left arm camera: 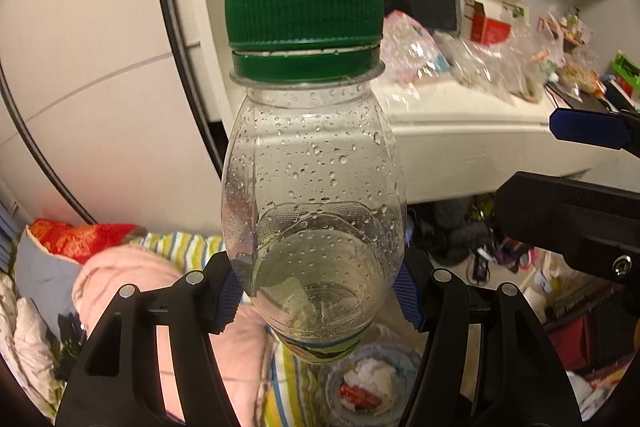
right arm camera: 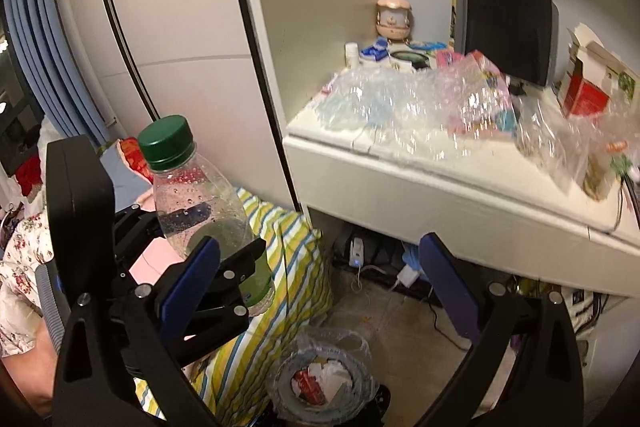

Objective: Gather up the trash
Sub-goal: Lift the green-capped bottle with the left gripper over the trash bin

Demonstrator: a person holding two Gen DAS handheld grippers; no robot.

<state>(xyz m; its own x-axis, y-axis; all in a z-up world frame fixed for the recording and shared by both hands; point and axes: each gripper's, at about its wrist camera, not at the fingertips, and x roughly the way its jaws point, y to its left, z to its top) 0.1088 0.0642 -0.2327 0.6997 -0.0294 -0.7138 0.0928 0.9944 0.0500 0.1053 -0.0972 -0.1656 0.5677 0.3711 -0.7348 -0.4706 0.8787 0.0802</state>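
bottle (left arm camera: 316, 187) in left gripper (left arm camera: 320, 291)

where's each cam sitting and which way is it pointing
Left wrist: on the left gripper, looking along its fingers at the clamped bottle; the right gripper's blue pad shows at the right edge.
Right wrist: on the right gripper, jaws open, angled down at the trash bin below the desk; the left gripper is at left.
Shared: bottle, bin, desk.
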